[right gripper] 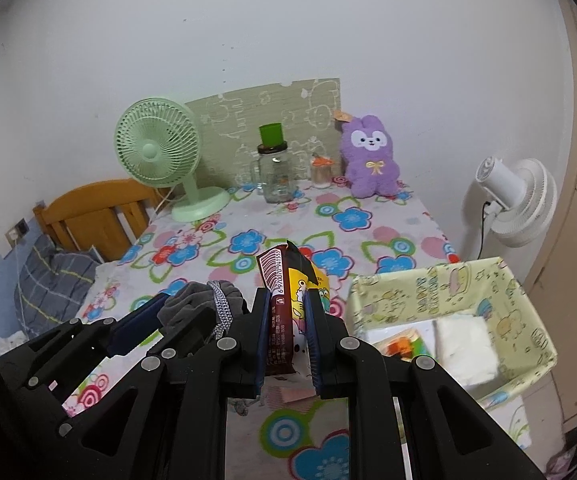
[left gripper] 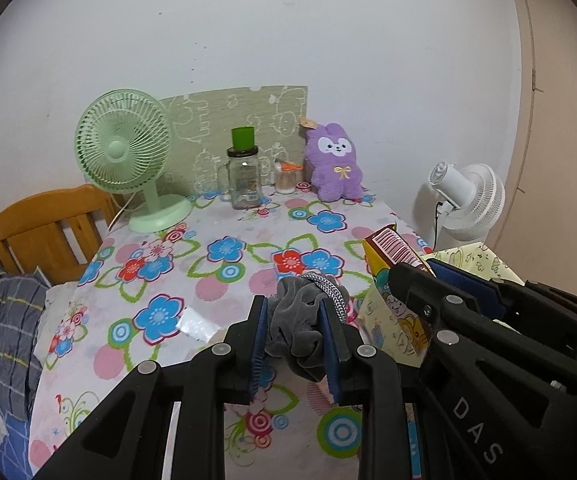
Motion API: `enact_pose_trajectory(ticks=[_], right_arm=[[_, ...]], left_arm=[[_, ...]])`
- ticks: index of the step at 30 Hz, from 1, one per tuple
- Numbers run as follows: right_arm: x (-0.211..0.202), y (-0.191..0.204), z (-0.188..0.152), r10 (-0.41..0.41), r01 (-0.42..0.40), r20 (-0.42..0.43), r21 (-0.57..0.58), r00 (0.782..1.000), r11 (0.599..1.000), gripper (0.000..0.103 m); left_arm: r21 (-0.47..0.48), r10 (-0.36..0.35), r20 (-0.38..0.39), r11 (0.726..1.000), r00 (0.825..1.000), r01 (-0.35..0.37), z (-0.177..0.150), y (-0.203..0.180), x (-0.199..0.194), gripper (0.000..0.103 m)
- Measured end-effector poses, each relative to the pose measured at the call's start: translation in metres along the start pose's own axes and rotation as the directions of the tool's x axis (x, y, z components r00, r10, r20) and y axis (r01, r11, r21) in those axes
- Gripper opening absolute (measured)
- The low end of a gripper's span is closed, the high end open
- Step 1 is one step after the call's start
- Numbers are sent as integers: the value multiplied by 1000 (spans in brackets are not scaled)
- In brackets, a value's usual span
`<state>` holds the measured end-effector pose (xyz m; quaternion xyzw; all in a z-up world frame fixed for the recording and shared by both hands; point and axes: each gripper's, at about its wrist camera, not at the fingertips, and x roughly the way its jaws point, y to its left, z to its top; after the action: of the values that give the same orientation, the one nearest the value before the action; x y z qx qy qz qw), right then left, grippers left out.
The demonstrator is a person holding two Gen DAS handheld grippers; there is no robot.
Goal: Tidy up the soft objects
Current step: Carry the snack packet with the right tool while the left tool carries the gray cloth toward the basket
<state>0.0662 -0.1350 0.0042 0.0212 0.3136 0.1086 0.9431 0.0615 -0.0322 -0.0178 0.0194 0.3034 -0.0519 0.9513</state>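
My left gripper (left gripper: 294, 308) is shut on a grey velvet scrunchie (left gripper: 294, 320) with a silver braided band, held above the flowered tablecloth (left gripper: 192, 280); it also shows in the right wrist view (right gripper: 204, 300). My right gripper (right gripper: 288, 300) is shut on a brown and yellow snack packet (right gripper: 288, 280), held upright; the packet shows in the left wrist view (left gripper: 388, 252). A yellow fabric bin (right gripper: 524, 300) stands just right of the right gripper, with white cloth (right gripper: 466, 344) and a colourful item inside. A purple plush bunny (left gripper: 334, 164) sits at the table's far edge.
A green desk fan (left gripper: 128, 156), a glass jar mug with a green cup on top (left gripper: 244, 176) and a small toothpick jar (left gripper: 286, 178) stand along the back. A white fan (right gripper: 516, 200) stands right of the table. A wooden bed headboard (left gripper: 40, 228) is at the left.
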Motion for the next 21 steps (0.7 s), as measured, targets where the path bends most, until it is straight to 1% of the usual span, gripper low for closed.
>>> enact_pose_trajectory(ticks=[8, 15, 21], right_arm=[[0, -24, 8, -21, 21, 12, -13, 1000, 1000, 20], [0, -48, 12, -66, 66, 14, -33, 998, 997, 20], [-2, -69, 13, -92, 93, 22, -28, 995, 995, 20]], left_arm=[[20, -27, 8, 999, 1000, 27, 10, -24, 10, 25], [44, -59, 0, 997, 998, 59, 14, -50, 21, 25], [59, -95, -4, 994, 995, 95, 17, -70, 28, 25]])
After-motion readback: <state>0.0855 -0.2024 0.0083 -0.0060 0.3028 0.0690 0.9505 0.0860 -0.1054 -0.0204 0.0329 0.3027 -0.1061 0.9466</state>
